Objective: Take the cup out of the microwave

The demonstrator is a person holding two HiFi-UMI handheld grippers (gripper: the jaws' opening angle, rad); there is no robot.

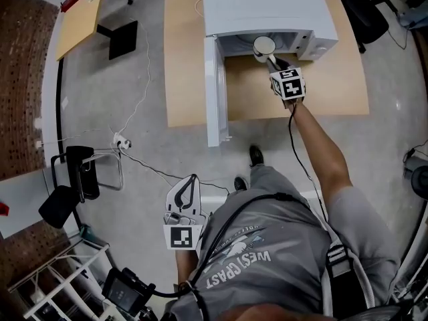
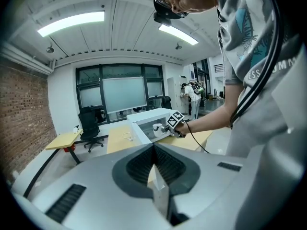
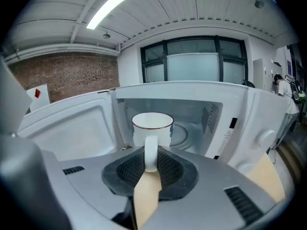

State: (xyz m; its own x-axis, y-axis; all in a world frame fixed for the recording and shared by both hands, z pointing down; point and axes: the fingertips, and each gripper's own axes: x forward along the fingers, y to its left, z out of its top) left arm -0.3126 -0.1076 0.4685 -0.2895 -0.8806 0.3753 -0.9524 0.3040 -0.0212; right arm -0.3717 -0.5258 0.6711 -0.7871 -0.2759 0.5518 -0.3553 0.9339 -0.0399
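Note:
A white cup [image 3: 152, 126] with a thin dark rim hangs at the mouth of the white microwave [image 3: 225, 114]. My right gripper [image 3: 150, 153] is shut on its handle, which points toward me. From the head view the cup [image 1: 263, 46] sits right at the front of the open cavity, with the right gripper [image 1: 274, 63] reaching in from the near side. The microwave door [image 1: 214, 92] is swung open to the left. Held low by the person's torso, my left gripper [image 1: 190, 181] is shut on nothing. Its own view looks across the room at the distant microwave [image 2: 144, 120] and cup [image 2: 157, 127].
The microwave stands on a wooden table [image 1: 334, 85] with bare top to its right and in front of the cavity. A cable and power strip [image 1: 121, 141] lie on the floor to the left. Office chairs [image 1: 73, 179] and a second small table [image 1: 81, 20] stand farther left.

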